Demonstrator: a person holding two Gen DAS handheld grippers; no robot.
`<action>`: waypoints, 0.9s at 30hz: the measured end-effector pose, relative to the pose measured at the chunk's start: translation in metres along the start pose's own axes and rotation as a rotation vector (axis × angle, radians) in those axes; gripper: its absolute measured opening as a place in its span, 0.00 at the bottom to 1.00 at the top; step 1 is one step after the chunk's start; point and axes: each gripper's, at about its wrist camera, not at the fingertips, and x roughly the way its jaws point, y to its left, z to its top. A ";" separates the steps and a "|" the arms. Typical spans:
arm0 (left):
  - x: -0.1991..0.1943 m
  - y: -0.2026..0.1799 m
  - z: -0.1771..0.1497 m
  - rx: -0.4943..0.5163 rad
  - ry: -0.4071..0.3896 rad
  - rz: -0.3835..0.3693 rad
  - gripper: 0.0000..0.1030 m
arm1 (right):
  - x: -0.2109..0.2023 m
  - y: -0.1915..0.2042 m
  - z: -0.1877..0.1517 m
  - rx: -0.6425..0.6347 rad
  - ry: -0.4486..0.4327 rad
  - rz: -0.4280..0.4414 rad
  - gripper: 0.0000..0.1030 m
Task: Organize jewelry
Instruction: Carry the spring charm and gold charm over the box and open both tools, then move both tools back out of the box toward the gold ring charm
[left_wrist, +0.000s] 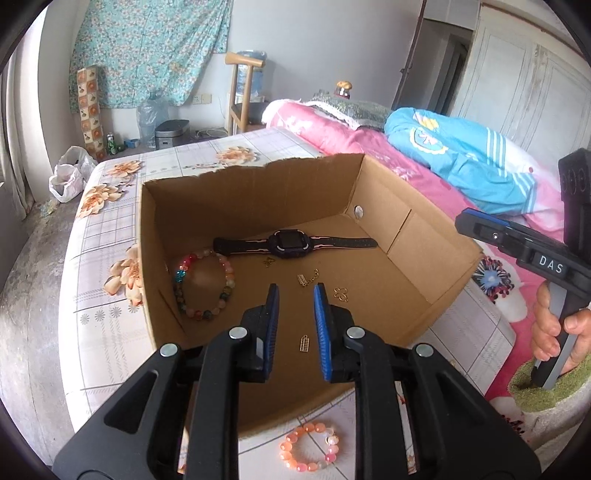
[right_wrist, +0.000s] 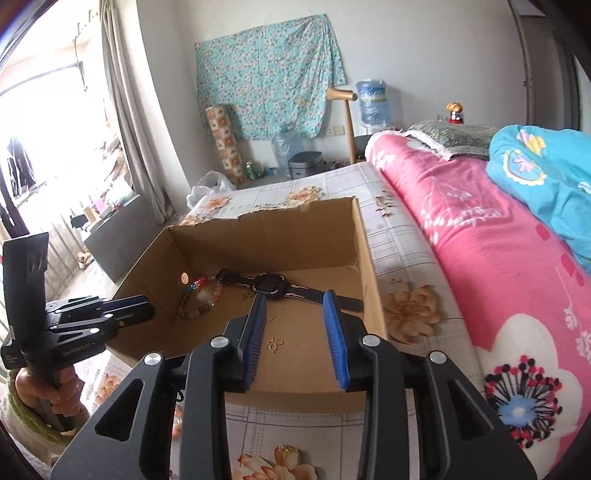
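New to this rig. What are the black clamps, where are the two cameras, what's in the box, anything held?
No robot: a person holds a two-finger gripper in each hand, each with a fisheye camera looking along its fingers. One picture is from the left gripper, the other from the right gripper; each also sees the other off to the side. Both are open and hold nothing. They hover over a cardboard box on a bed. Inside lie a watch, a multicolored bead bracelet and small gold charms. An orange bracelet lies outside, on the sheet in front.
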 end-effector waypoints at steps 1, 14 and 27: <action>-0.006 0.000 -0.002 -0.001 -0.010 -0.005 0.19 | -0.005 -0.001 -0.002 -0.003 -0.005 -0.005 0.32; -0.048 -0.049 -0.044 0.138 -0.025 -0.183 0.57 | -0.052 -0.019 -0.045 0.021 0.043 -0.071 0.38; 0.017 -0.086 -0.075 0.196 0.208 -0.154 0.70 | -0.036 -0.032 -0.106 0.110 0.242 -0.117 0.38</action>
